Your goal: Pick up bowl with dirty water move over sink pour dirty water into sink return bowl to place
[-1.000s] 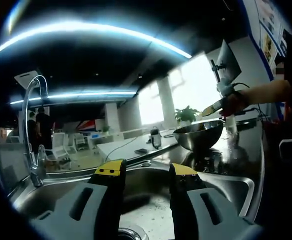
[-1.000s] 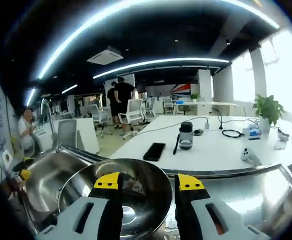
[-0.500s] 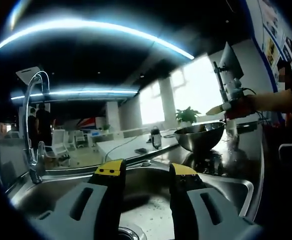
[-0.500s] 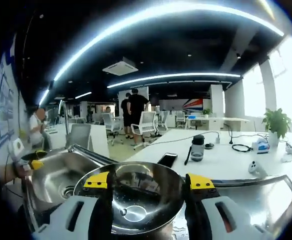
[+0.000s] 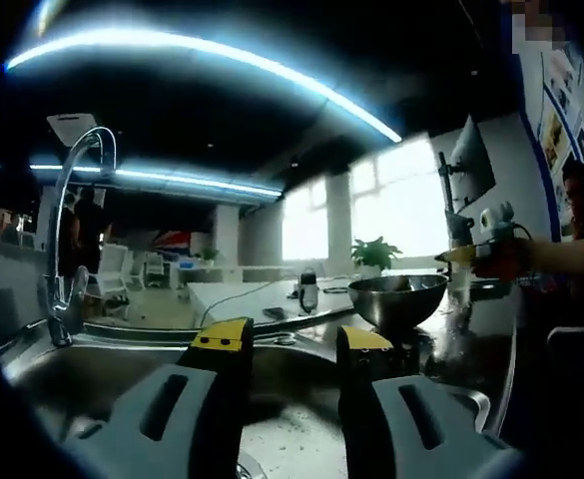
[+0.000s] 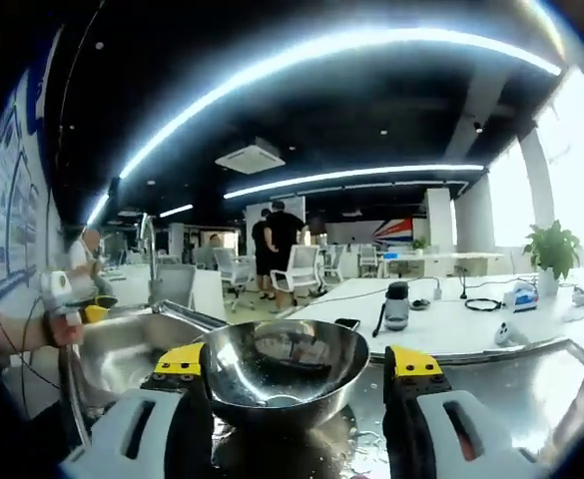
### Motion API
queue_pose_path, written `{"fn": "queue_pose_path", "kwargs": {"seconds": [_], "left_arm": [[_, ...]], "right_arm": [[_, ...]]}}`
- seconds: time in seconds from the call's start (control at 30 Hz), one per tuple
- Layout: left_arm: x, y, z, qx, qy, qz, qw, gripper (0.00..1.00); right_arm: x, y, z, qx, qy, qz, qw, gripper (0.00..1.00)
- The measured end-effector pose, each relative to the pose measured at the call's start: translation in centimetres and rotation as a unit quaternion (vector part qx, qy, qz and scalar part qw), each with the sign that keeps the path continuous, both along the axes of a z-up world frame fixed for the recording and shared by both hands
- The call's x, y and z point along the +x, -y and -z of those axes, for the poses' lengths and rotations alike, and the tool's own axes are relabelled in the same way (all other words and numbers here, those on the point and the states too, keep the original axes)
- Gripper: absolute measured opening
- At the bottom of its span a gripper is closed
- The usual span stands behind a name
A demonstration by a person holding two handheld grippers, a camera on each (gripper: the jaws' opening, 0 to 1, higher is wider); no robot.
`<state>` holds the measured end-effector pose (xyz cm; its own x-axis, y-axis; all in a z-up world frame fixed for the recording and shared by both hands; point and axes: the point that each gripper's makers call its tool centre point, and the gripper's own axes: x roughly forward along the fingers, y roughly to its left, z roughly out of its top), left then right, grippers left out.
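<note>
A steel bowl [image 6: 287, 364] stands upright on the wet steel counter [image 6: 501, 384], just ahead of my right gripper [image 6: 297, 361]. Its yellow-tipped jaws are spread wide on either side of the bowl and do not touch it. In the left gripper view the same bowl [image 5: 401, 297] sits right of the sink, and the right gripper [image 5: 463, 255], held in a hand, hangs just off its rim. My left gripper [image 5: 292, 341] is open and empty over the sink basin [image 5: 72, 389]. The left gripper [image 6: 97, 312] also appears at the far left of the sink [image 6: 122, 349].
A tall curved faucet [image 5: 67, 230] rises at the sink's far left edge. Behind the counter is a white table [image 6: 451, 324] with a bottle [image 6: 396, 304], a phone and cables. A potted plant [image 6: 554, 249], office chairs and standing people are farther off.
The right gripper's jaws have spread wider and drawn back from the bowl, which now rests level on the counter. The left gripper view has dropped a little lower over the sink.
</note>
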<state>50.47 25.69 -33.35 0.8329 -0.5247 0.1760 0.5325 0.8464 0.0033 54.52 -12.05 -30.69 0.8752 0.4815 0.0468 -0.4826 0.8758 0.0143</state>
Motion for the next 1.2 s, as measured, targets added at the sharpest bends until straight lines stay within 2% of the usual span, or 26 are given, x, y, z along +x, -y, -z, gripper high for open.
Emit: {"fn": "queue_pose_path", "kwargs": {"seconds": [0.1, 0.17, 0.37, 0.47, 0.53, 0.6, 0.67, 0.73, 0.8, 0.87, 0.93, 1.0, 1.07, 1.1, 1.2], "left_arm": [[0.0, 0.4, 0.5, 0.019, -0.007, -0.004, 0.9998, 0.33], [0.0, 0.4, 0.7, 0.028, -0.007, -0.010, 0.9995, 0.33], [0.3, -0.3, 0.5, 0.015, -0.008, -0.024, 0.9996, 0.33], [0.2, -0.2, 0.5, 0.016, -0.011, -0.024, 0.9995, 0.33], [0.1, -0.1, 0.6, 0.021, -0.011, -0.024, 0.9994, 0.33], [0.2, -0.2, 0.7, 0.023, -0.009, -0.025, 0.9994, 0.33], [0.2, -0.4, 0.6, 0.020, -0.009, -0.029, 0.9993, 0.33], [0.4, -0.7, 0.6, 0.014, -0.010, -0.030, 0.9994, 0.33], [0.5, -0.8, 0.6, 0.013, -0.009, -0.030, 0.9994, 0.33], [0.6, -0.9, 0.7, 0.017, -0.006, -0.031, 0.9994, 0.33], [0.7, -1.0, 0.9, 0.020, -0.008, -0.032, 0.9993, 0.33], [0.9, -1.2, 1.0, 0.022, -0.010, -0.034, 0.9991, 0.33], [0.9, -1.3, 1.0, 0.021, -0.010, -0.036, 0.9991, 0.33], [0.9, -1.3, 1.0, 0.022, -0.009, -0.036, 0.9991, 0.33], [0.9, -1.3, 1.1, 0.024, -0.008, -0.036, 0.9990, 0.33]], "right_arm": [[-1.2, 0.3, 0.4, 0.006, 0.010, 0.002, 0.9999, 0.66], [-1.1, 1.2, 1.1, 0.002, 0.004, 0.025, 0.9997, 0.68], [-2.6, 1.2, 1.5, 0.003, 0.010, 0.018, 0.9998, 0.72], [-3.6, 0.6, 1.2, -0.007, 0.032, 0.000, 0.9995, 0.72], [-4.6, -0.2, 0.2, 0.004, 0.070, -0.024, 0.9972, 0.74], [-5.4, -0.6, -0.1, 0.015, 0.086, -0.044, 0.9952, 0.76], [-5.5, -0.4, 0.6, 0.020, 0.079, -0.045, 0.9957, 0.75], [-5.0, 0.4, 2.4, 0.019, 0.048, -0.033, 0.9981, 0.70], [-4.9, 0.5, 3.1, 0.018, 0.048, -0.031, 0.9982, 0.64], [-4.9, 0.7, 3.3, 0.003, 0.046, -0.027, 0.9985, 0.64], [-5.0, 0.3, 2.7, 0.009, 0.063, -0.036, 0.9974, 0.69], [-5.0, -0.5, 3.5, -0.010, 0.060, -0.045, 0.9971, 0.74], [-4.8, -0.6, 4.5, -0.047, 0.051, -0.036, 0.9969, 0.73], [-4.8, -0.7, 4.3, -0.050, 0.059, -0.034, 0.9964, 0.73], [-5.1, -1.3, 4.3, -0.053, 0.059, -0.038, 0.9961, 0.72]]}}
